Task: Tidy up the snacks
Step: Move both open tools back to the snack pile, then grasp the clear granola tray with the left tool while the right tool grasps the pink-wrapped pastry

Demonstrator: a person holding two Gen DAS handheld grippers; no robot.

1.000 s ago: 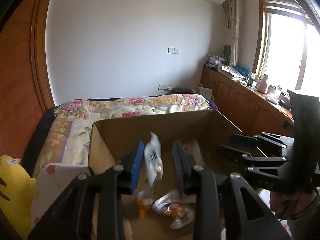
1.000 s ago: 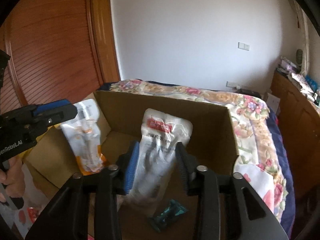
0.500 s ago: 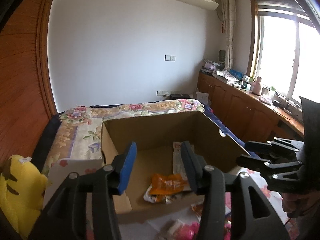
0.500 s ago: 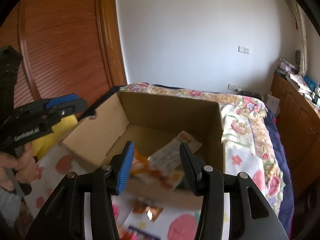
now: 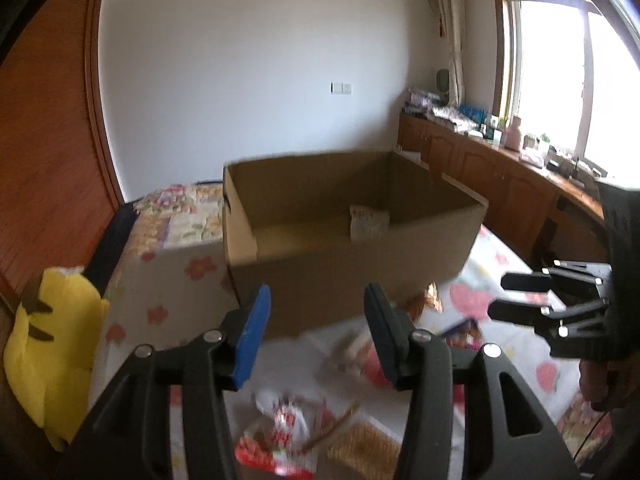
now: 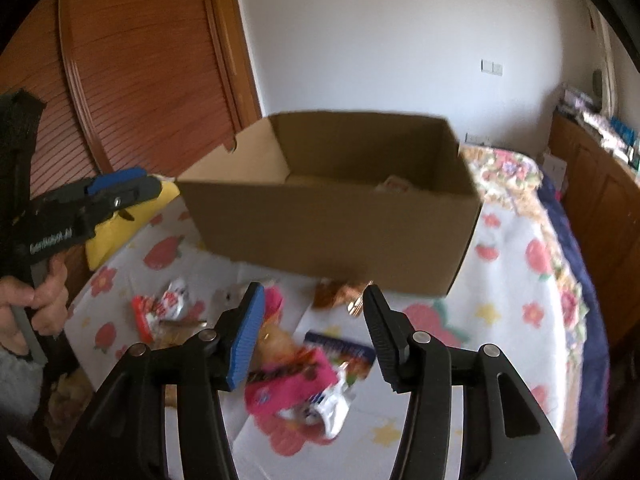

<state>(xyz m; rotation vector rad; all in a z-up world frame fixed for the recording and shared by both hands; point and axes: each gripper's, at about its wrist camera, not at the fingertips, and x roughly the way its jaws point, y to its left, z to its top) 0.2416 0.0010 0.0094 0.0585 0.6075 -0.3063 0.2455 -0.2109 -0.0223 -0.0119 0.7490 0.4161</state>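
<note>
Tongs number 2, left point(image 5: 316, 330) and right point(image 6: 314, 330), both opening with nothing between, before 1 cardboard box point(image 6: 340, 224).

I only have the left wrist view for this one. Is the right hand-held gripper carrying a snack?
Observer: No. The right wrist view shows the right hand-held gripper with its jaws opening and nothing between them.
Operator: Which packet is it nearest to?
Observer: A pink packet, seen past its fingers. It lies on the bedspread in front of the box.
Operator: Anything next to that one?
Observer: A blue packet just to its right, also outside the box.
</note>
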